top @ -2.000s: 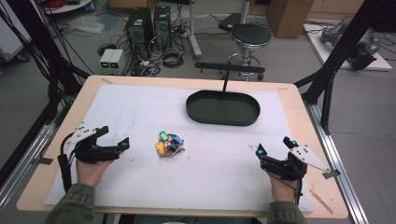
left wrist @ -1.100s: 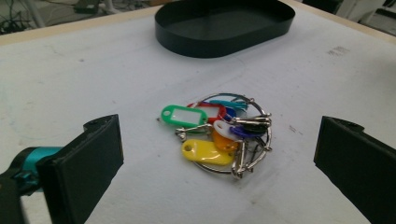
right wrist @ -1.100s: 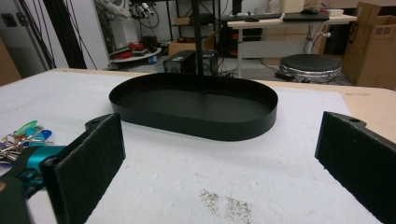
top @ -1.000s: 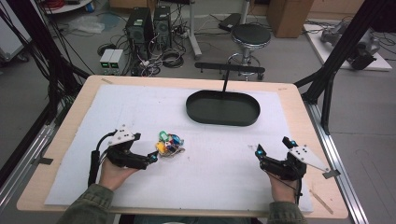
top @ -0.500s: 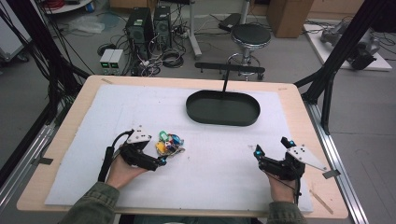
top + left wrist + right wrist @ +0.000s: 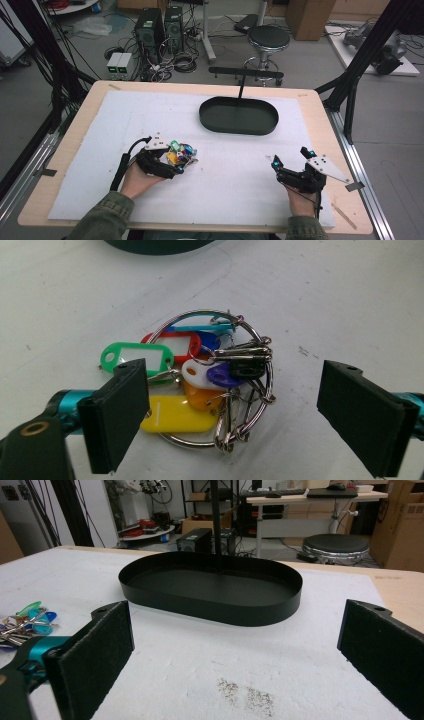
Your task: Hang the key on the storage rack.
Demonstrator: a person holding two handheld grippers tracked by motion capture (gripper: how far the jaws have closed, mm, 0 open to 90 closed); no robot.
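A bunch of keys with coloured plastic tags [image 6: 181, 152] on a large metal ring lies on the white mat, left of centre. My left gripper [image 6: 181, 161] reaches it from the left. In the left gripper view the key bunch [image 6: 210, 385] lies between the jaws of that gripper [image 6: 237, 390]. The jaws have just been closing but still stand wide, and the pads are clear of the bunch. My right gripper [image 6: 290, 157] rests open at the front right with nothing in it. The right gripper view has its jaws [image 6: 236, 610] facing the black oval tray [image 6: 215, 607], with the key bunch [image 6: 25, 620] off to the left.
The black oval tray [image 6: 238, 129] sits empty at the back centre of the mat [image 6: 225, 195]. Its rim [image 6: 155, 245] shows at the top of the left gripper view. A thin black post rises behind the tray. Beyond the table are a stool [image 6: 269, 37], computer cases and cables.
My left hand has moved right across the mat to the key bunch, and its jaws now stand on either side of it. The right hand has stayed still.
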